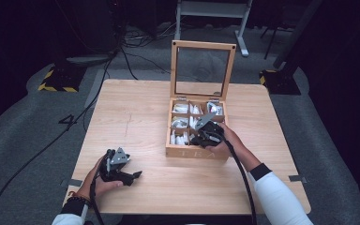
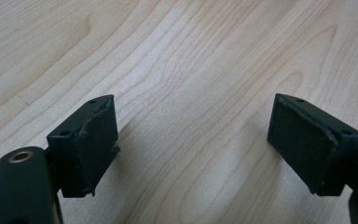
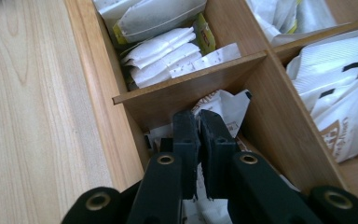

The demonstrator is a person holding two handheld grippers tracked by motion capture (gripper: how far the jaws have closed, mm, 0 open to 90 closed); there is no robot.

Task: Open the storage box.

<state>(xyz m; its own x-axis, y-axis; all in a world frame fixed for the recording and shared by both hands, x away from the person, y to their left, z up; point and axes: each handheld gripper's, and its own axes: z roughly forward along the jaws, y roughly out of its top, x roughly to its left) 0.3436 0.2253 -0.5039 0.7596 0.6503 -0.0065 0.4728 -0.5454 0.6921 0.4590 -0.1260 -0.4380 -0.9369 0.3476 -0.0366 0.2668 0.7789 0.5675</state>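
A: Where is the right claw?

B: Down inside the wooden tea box, in a compartment at the box's near end, in the column by the box's left wall. In the right gripper view its tip sits low in that cell, just short of the wooden divider that crosses in front of it.

A: And the tea bag?

B: A white paper tea bag lies in that same compartment. Part of it sticks up just past the jaw tips, against the divider, and more white paper shows below and beside the jaws.

A: Is it gripped?

B: The jaws are clenched almost together, with just a thin slit left between the pads. A sliver of paper seems to run into that slit, but I cannot tell for sure that the bag is pinched.

A: The other compartments?

B: Filled with more white bags, untouched.

A: And the left claw?

B: Well apart from the box, low over the bare tabletop near its front left. Its jaws stand wide apart, released, with nothing but wood grain between them.
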